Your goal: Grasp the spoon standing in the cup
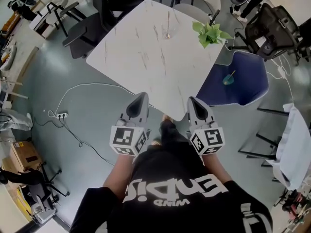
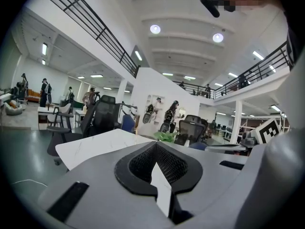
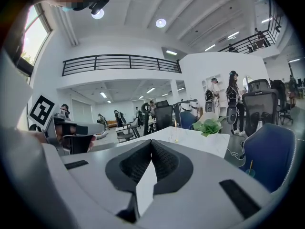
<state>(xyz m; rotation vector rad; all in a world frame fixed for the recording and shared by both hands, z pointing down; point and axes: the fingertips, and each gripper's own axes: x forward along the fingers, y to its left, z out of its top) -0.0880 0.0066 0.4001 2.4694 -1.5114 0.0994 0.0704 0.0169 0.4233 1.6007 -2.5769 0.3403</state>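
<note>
A clear cup with a thin spoon standing upright in it sits on the far part of the white marble table. In the right gripper view the spoon shows small and far ahead on the table. My left gripper and right gripper hang side by side over the table's near corner, well short of the cup. Both are shut with nothing between their jaws. In the left gripper view and the right gripper view the tips meet.
A green leafy plant stands at the table's right edge, close to the cup. A blue chair to the right carries a small teal cup. Black office chairs ring the far sides. A cable runs over the floor at left.
</note>
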